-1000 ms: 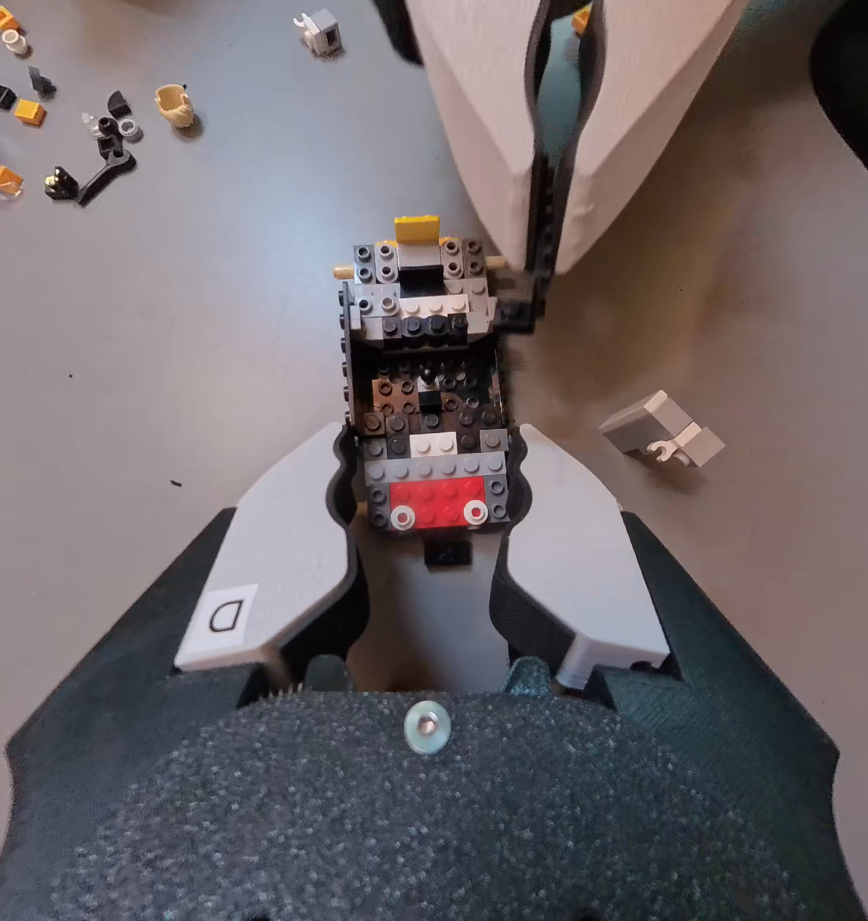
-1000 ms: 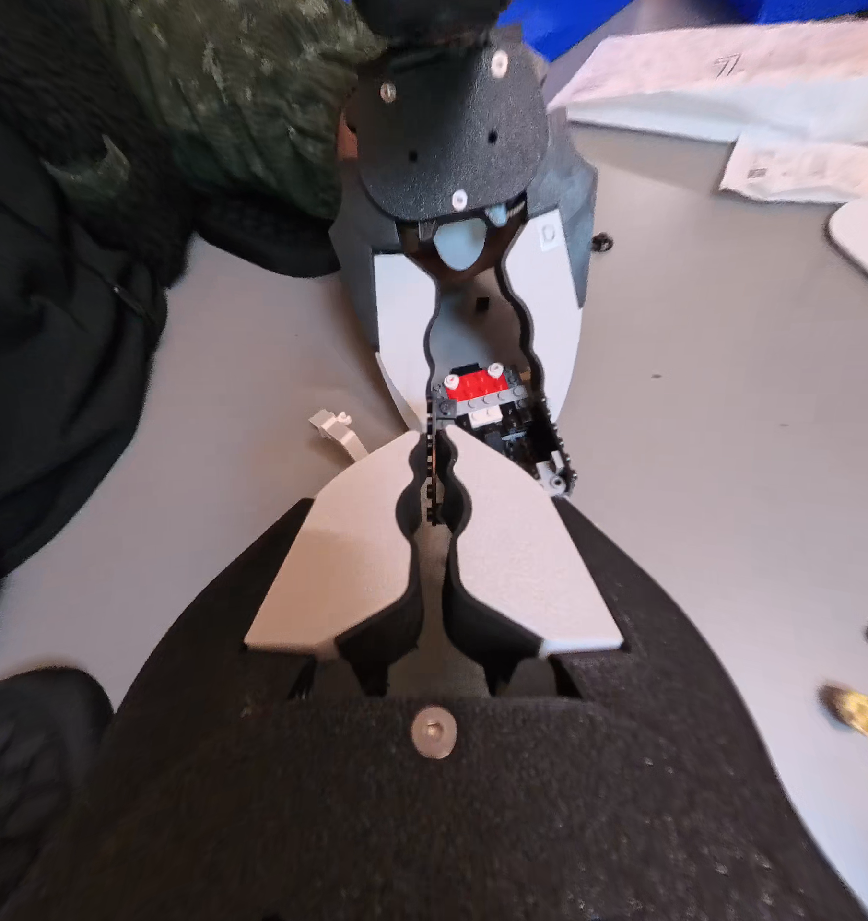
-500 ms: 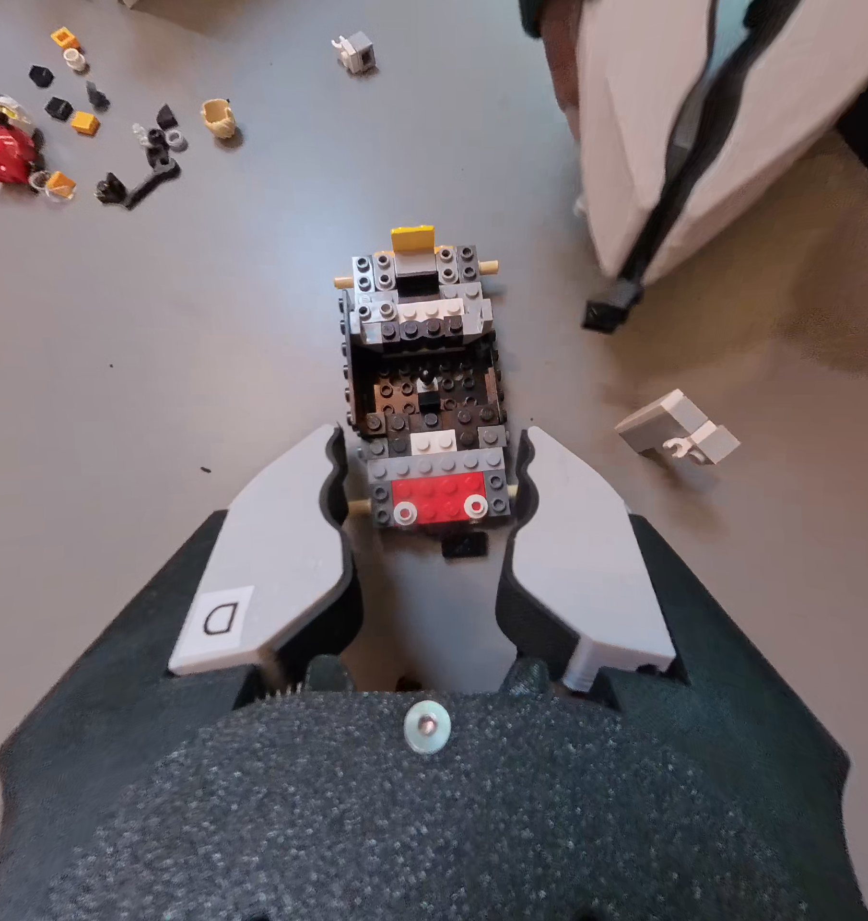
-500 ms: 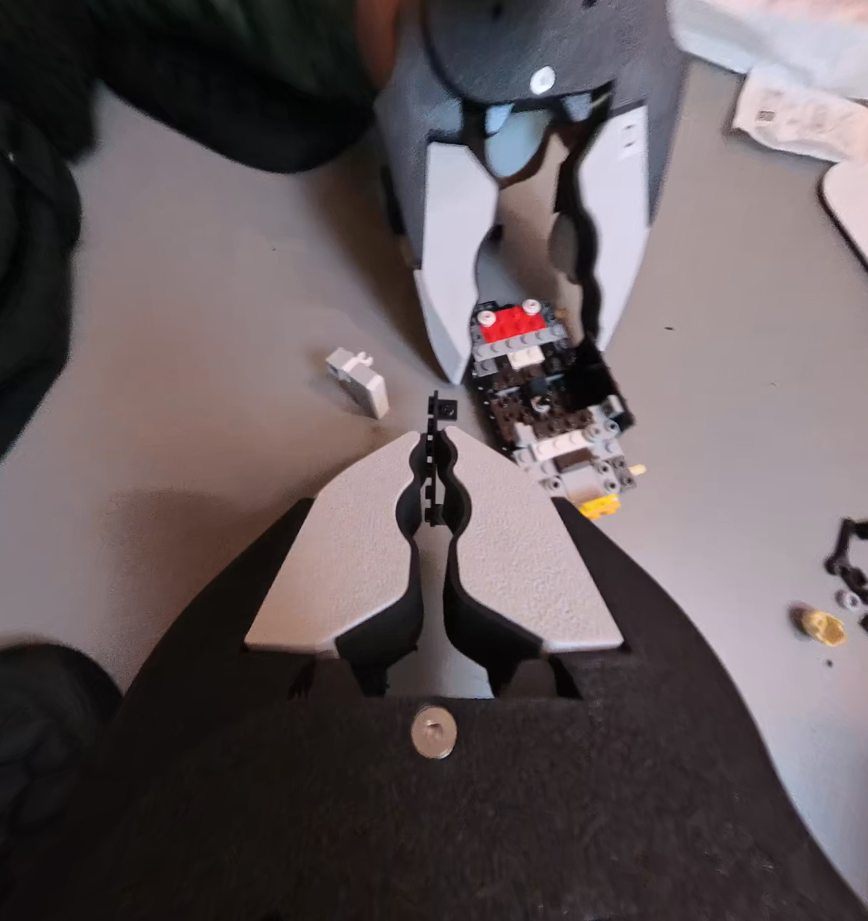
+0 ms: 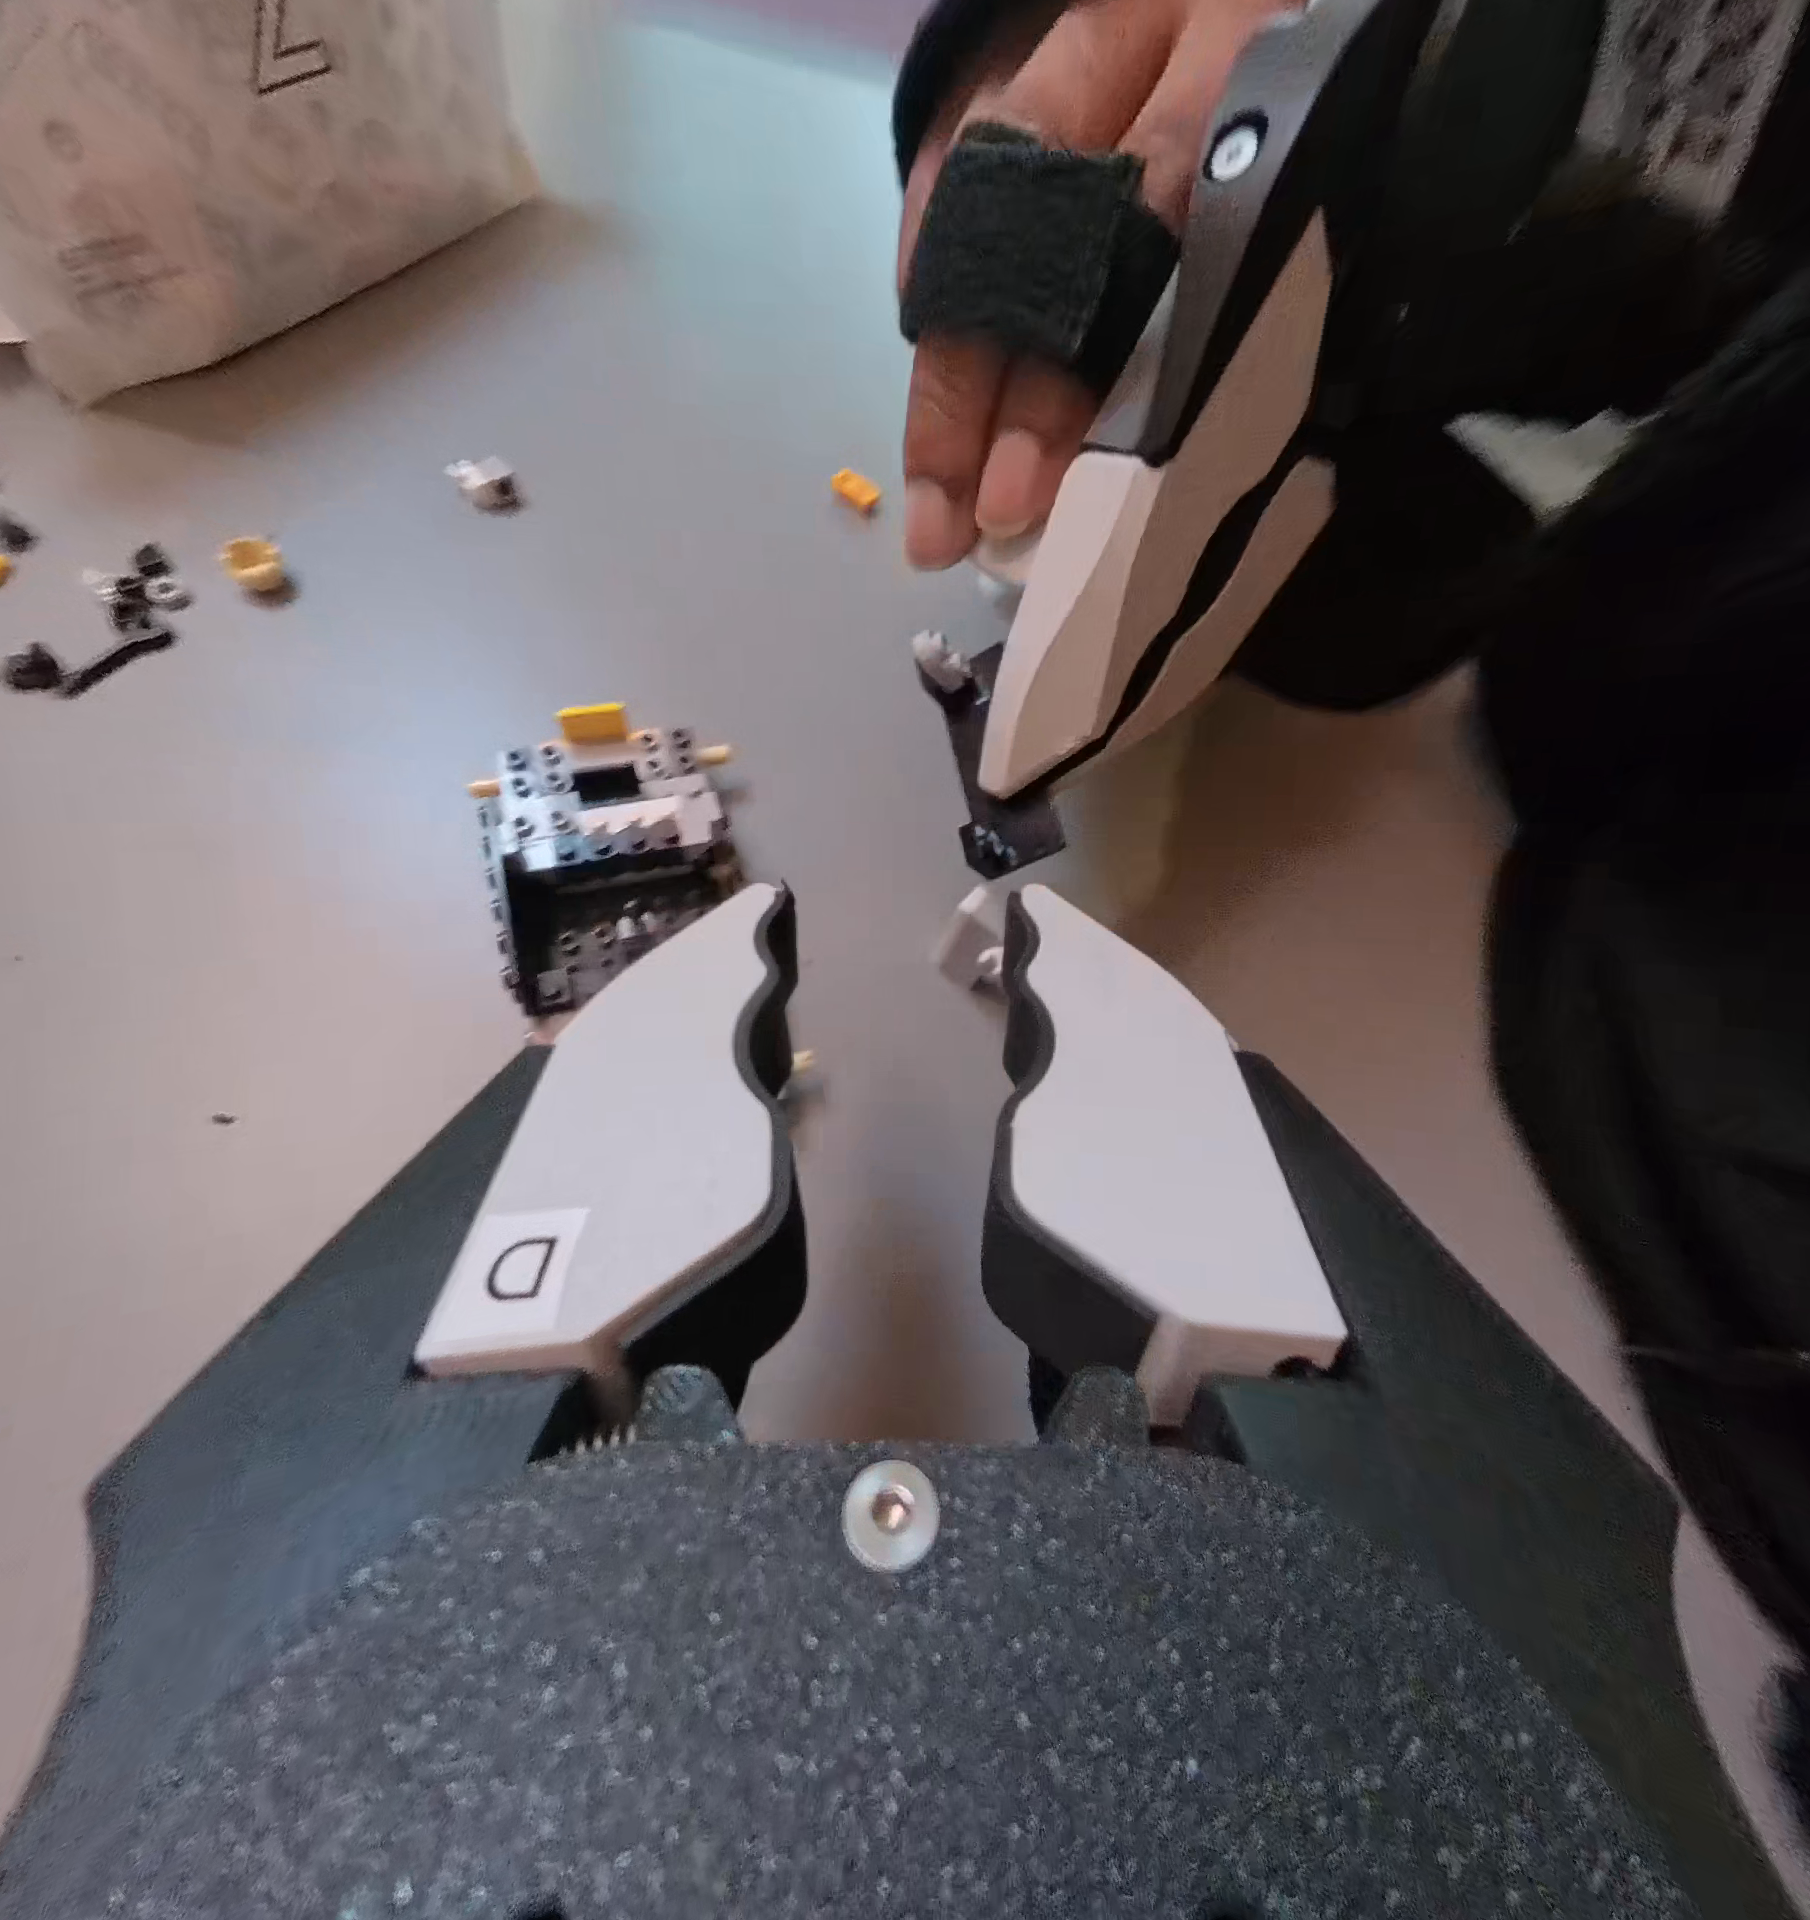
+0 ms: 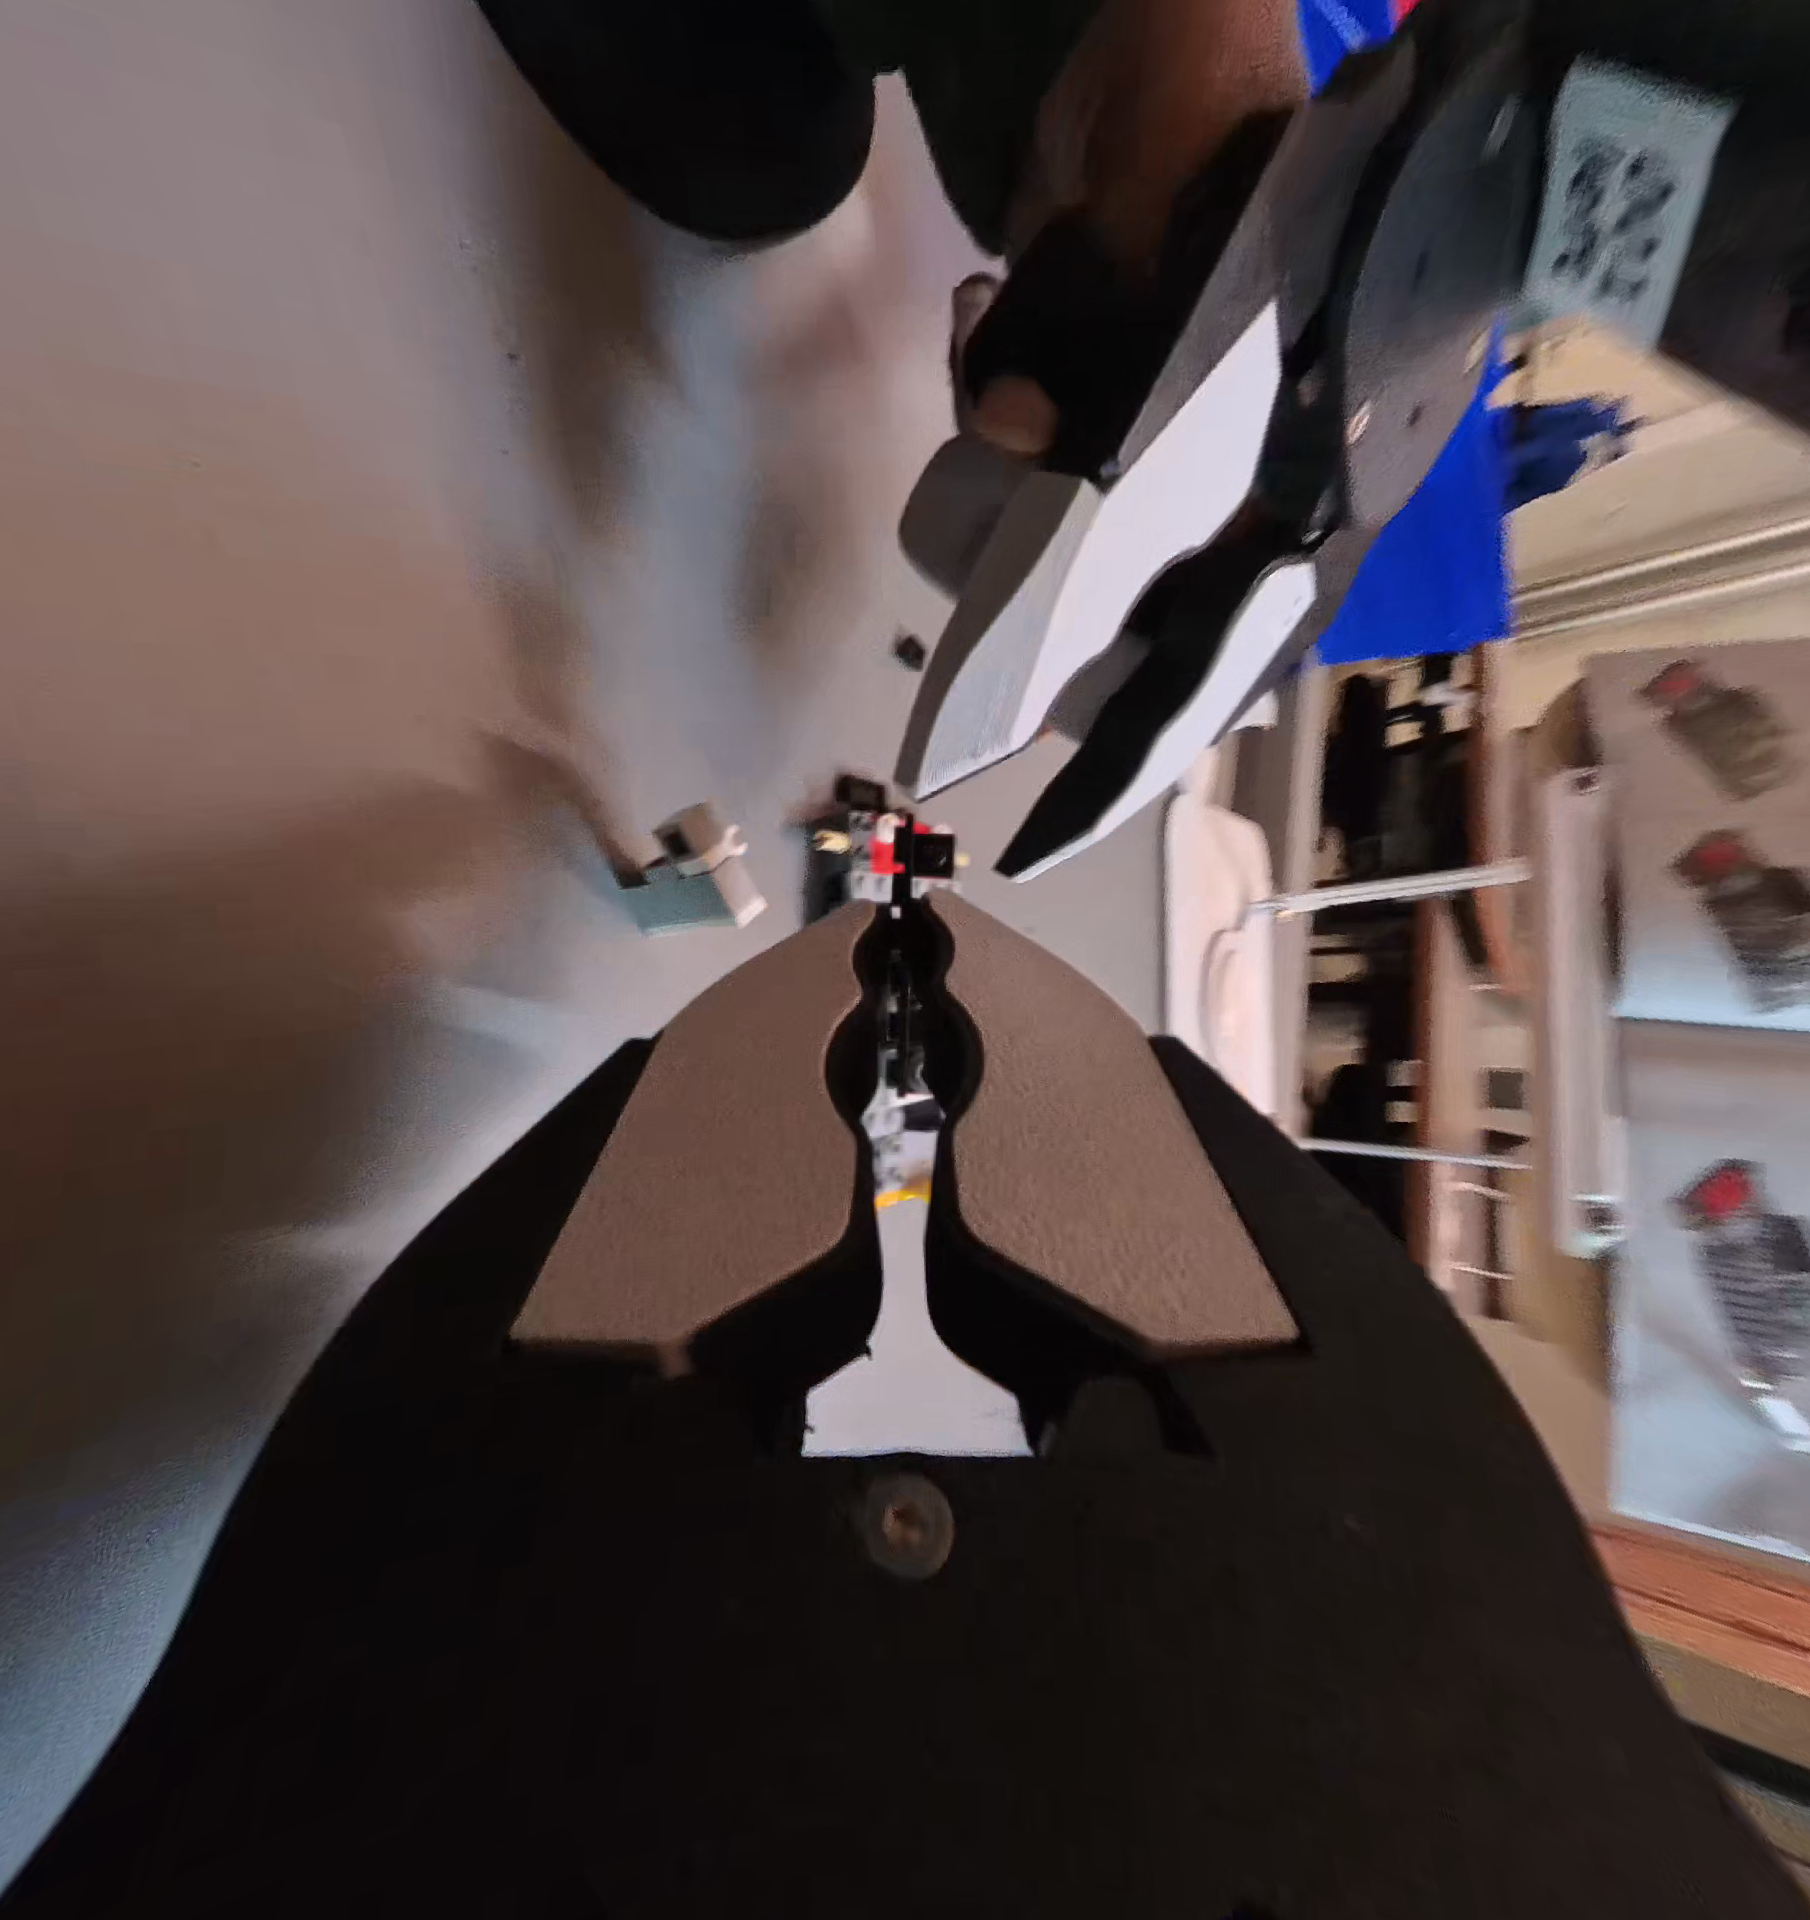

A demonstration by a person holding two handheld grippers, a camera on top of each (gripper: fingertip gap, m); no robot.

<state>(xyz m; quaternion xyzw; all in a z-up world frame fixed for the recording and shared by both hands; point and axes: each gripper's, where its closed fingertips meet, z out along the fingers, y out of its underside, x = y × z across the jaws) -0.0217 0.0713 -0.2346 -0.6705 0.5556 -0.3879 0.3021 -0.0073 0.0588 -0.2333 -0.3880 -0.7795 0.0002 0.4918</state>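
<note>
**Right fingers pinching black strip, left fingers gaping over table**

Left gripper (image 5: 896, 914) is hanging above the grey table (image 5: 257, 987), angled fwd and down, fingers (image 5: 672, 1039) standing partway apart w/ nothing between them. Brick model (image 5: 600, 852), grey/black w/ a yellow piece on its far end, is sitting on the table just left of the left fingertip, partly hidden behind it. A small light-grey brick piece (image 5: 968, 940) is lying just beside the right fingertip.

Right gripper (image 5: 1015, 795) is coming in from upper right, tilted steeply, tips pointing down toward the table. Its fingers are closed tight on a thin black brick strip (image 5: 1015, 831), which is sticking out below the tips, off the table. A hand (image 5: 1015, 343) w/ a black strap across its fingers is wrapping the gripper body. Loose small pieces (image 5: 101, 613) are lying scattered far left, near a white bag (image 5: 205, 177).
</note>
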